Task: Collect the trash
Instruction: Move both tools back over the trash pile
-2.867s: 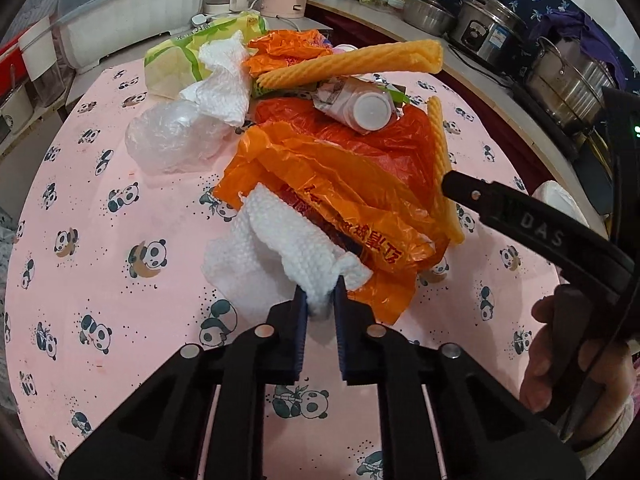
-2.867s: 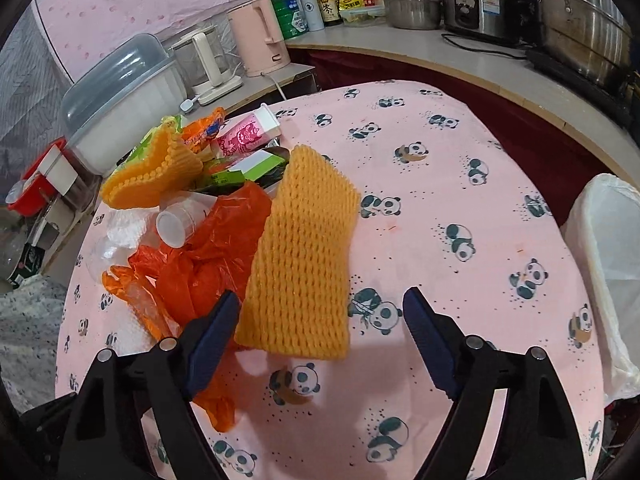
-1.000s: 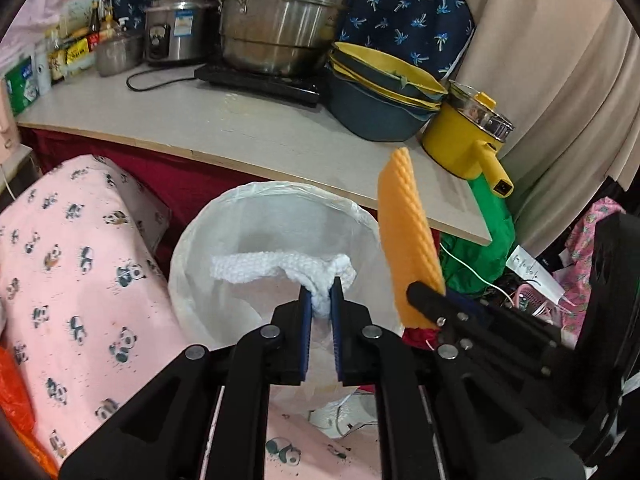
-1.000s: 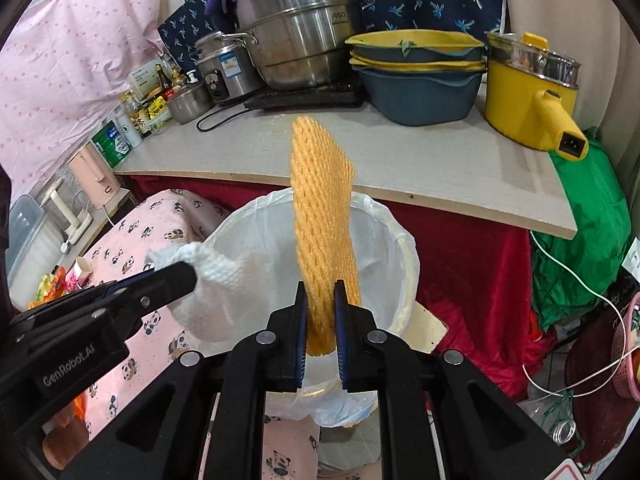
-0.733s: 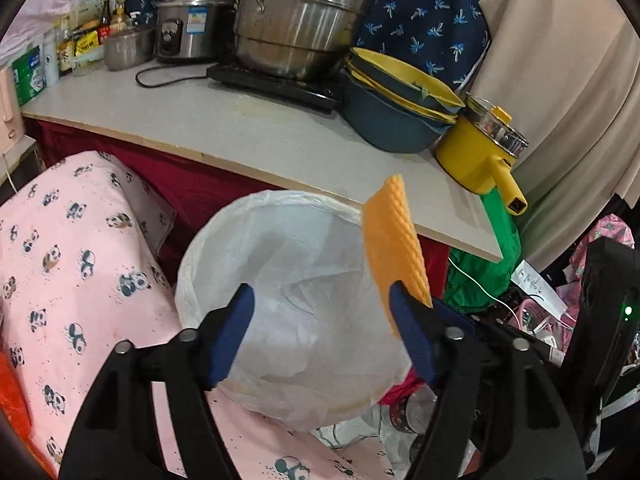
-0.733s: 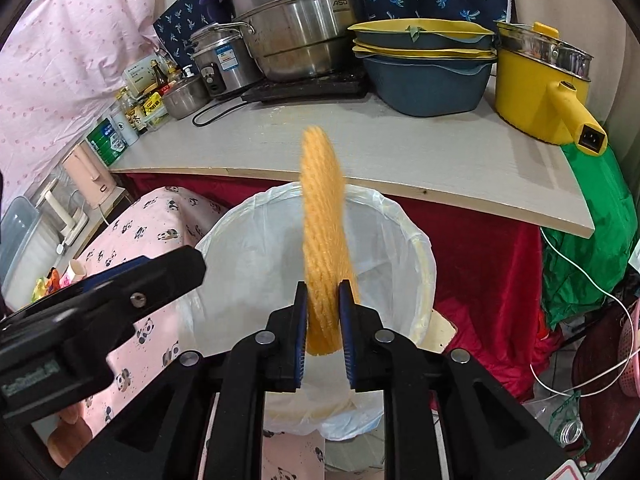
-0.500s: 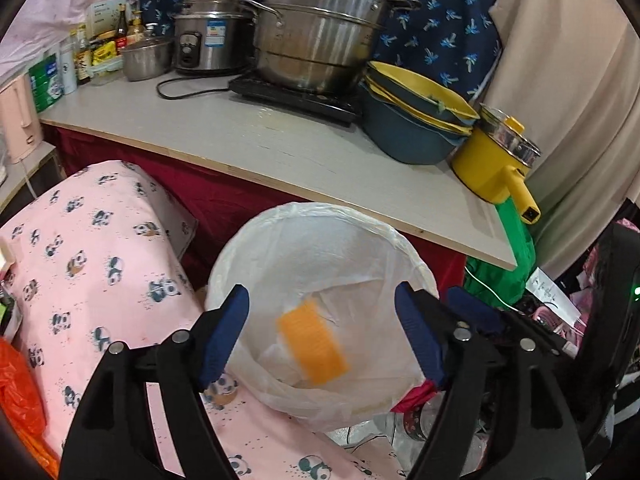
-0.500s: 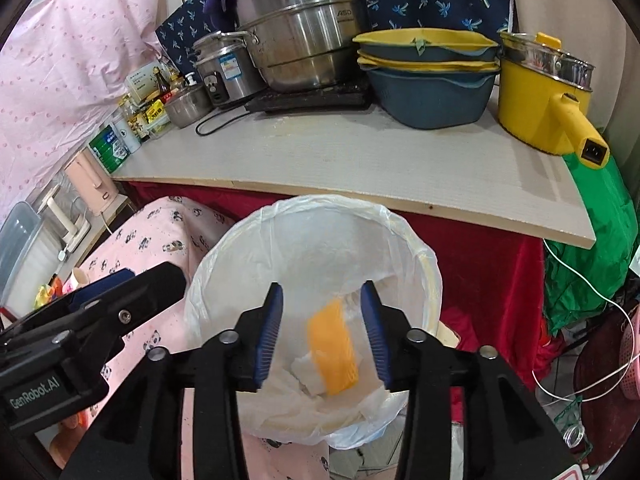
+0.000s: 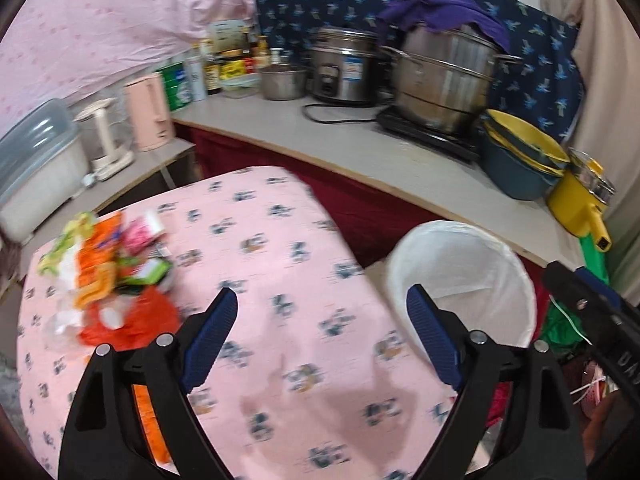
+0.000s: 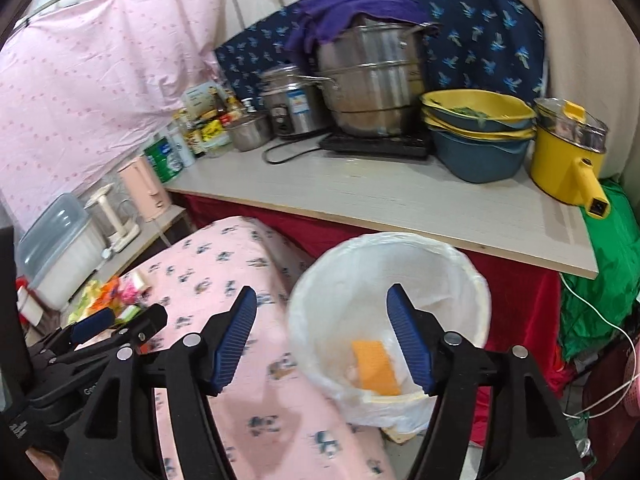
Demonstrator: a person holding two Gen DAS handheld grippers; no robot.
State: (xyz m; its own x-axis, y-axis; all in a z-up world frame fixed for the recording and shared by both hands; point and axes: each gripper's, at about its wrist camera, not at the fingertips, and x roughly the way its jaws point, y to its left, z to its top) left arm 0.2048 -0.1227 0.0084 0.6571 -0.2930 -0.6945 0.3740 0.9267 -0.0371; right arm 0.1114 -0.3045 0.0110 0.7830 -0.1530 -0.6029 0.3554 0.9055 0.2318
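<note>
Trash (image 9: 108, 280): we see crumpled orange and green wrappers at the counter's (image 9: 304, 360) far-left edge; both our grippers (image 9: 322, 338) (image 10: 322, 338) are opening, empty.

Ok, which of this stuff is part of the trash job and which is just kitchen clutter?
Job:
- trash pile on the table
- lined bin
- orange net in the bin

Lying about:
- steamer pot
- rice cooker
- stacked basins
- yellow pot
- pink kettle
</note>
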